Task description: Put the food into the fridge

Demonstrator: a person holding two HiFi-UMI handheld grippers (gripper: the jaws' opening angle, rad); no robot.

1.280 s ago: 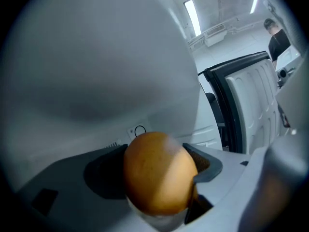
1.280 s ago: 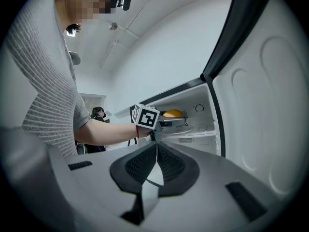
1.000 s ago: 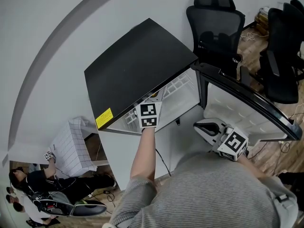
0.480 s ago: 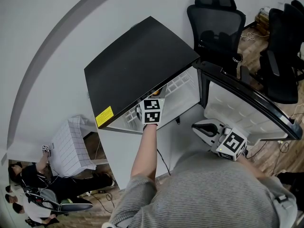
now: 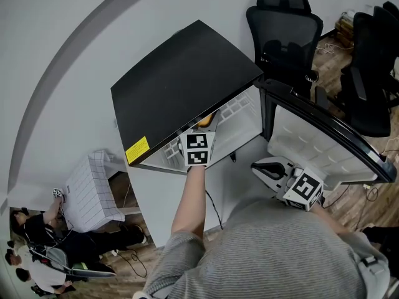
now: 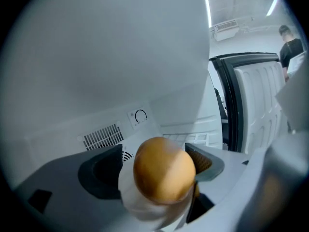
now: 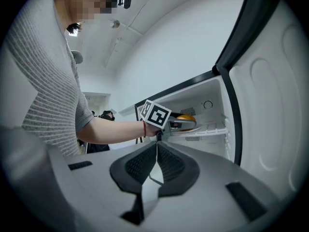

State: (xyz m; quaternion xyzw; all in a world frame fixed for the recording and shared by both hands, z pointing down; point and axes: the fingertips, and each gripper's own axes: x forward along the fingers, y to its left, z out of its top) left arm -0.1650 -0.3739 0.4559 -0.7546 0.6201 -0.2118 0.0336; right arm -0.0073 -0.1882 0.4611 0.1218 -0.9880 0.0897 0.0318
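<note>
Far left, a white grid-patterned box sits on the floor beside the fridge, black top up, and we're right at the action. The left gripper reaches into the upper compartment, jaws spread as wide as they go and just opening further. The food, a round golden-brown bun on a white wrapper, sits between them, and the grip looks let go. Behind it on the white back wall there's a vent grille and a thermostat dial. From the right gripper view, the bun is level with the wire shelf. Moving right, the door stands wide open, white lining showing. In front of the door is the right gripper, held level, jaws clamped together on nothing. Beyond the door, black office chairs.
</note>
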